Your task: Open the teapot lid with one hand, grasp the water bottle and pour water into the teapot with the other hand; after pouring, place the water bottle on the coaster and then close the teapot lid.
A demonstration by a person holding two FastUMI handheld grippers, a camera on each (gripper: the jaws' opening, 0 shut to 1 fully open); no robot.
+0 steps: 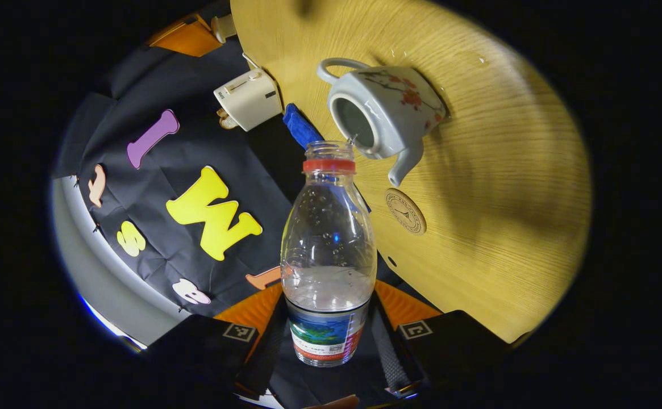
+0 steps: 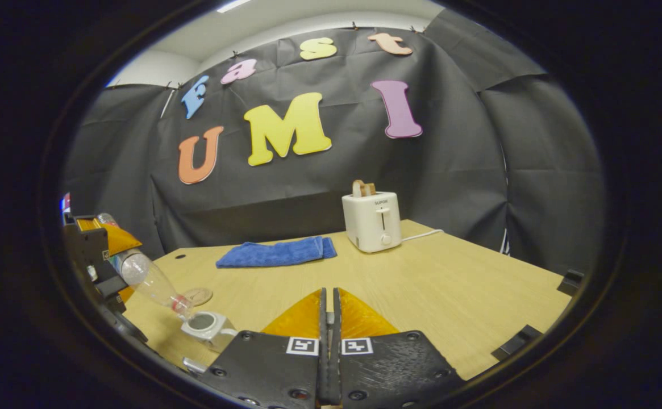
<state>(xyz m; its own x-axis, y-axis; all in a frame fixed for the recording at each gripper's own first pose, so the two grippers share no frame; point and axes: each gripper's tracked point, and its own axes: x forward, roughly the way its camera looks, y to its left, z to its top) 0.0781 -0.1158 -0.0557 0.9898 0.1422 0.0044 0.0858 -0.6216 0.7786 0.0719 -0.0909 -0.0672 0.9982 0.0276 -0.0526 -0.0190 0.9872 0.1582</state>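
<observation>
My left tongs (image 1: pixel 326 335) pinch the water bottle (image 1: pixel 329 250) low on its body, at the label, one finger on each side. The hand is rolled well over: in the left gripper view the tabletop (image 1: pixel 478 227) stands like a wall on the right. In the right gripper view the same bottle (image 2: pixel 148 279) lies tilted neck-down from my left tongs (image 2: pixel 95 258) at the far left edge.

Bottle: clear, uncapped, red ring at the neck. Water sits in the lower part near the label; the upper part shows droplets. Its mouth is just beside the teapot (image 1: pixel 384 111) opening, at the rim.

Teapot: pale, flower print on the side, lid off, opening bare. Interior looks dark; I cannot tell the water level. A round coaster (image 1: pixel 405 211) lies on the tabletop near the spout, apart from it.

My right tongs (image 2: pixel 329 318) are pressed together, fingers meeting along a thin seam. Whether the lid is caught between them I cannot tell. They point level across the tabletop toward a folded blue cloth (image 2: pixel 277 253) and a white toaster (image 2: pixel 371 220) at the back.
</observation>
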